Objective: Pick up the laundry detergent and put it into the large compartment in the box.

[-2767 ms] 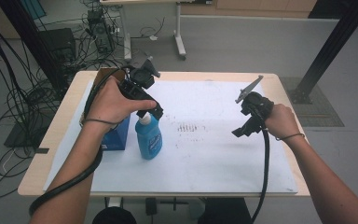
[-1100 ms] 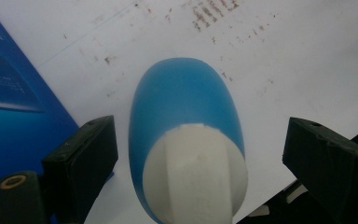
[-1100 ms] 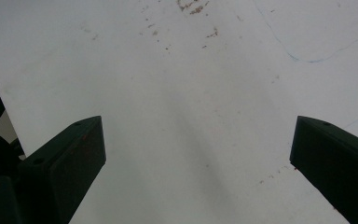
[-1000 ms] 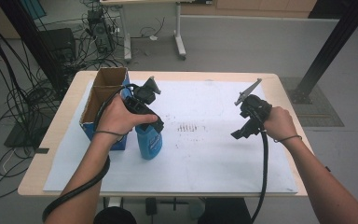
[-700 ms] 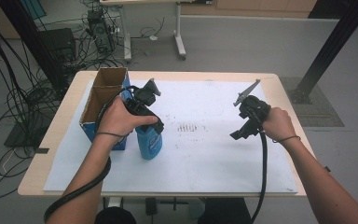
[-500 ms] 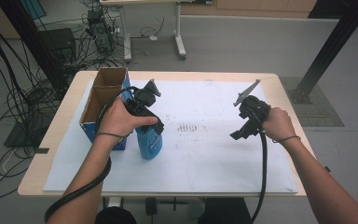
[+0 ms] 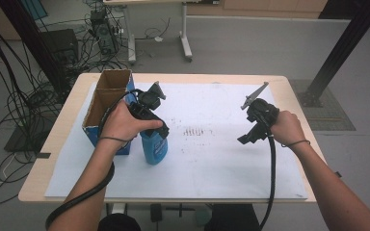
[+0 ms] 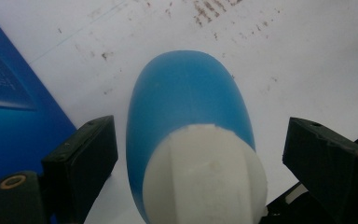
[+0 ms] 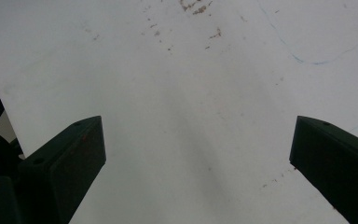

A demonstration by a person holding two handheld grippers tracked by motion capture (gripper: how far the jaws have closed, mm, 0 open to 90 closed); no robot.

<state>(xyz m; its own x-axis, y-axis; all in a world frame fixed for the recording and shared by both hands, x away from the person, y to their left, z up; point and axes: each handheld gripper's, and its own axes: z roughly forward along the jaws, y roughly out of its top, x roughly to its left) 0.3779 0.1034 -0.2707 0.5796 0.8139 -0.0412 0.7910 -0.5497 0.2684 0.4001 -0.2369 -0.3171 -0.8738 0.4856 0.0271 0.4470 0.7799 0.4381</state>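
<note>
High view: a light wooden counter (image 7: 62, 139) is covered by a large white paper sheet (image 7: 221, 159) marked with small brown specks near its middle. Toward the counter's left edge stands an open-topped blue cardboard box with a brown inside (image 7: 107, 101). Just beside the box, on its right, an upright blue plastic bottle with a white cap (image 7: 154, 147) stands on the sheet. The person's left hand (image 7: 125, 124) holds the left tool (image 7: 160, 132) directly above the bottle, pointing down at it. Left gripper view: the two black jaws stand wide apart on either side of the white cap (image 8: 205, 175), with clear gaps on both sides, touching neither cap nor bottle; the blue box wall (image 8: 14, 107) is at the left. Near the counter's right edge, the right hand (image 7: 285, 127) holds the right tool (image 7: 244, 139) above bare sheet, well apart from the bottle. Right gripper view: its black jaws are spread wide over the speckled white sheet (image 9: 191, 116), with nothing between them.
</note>
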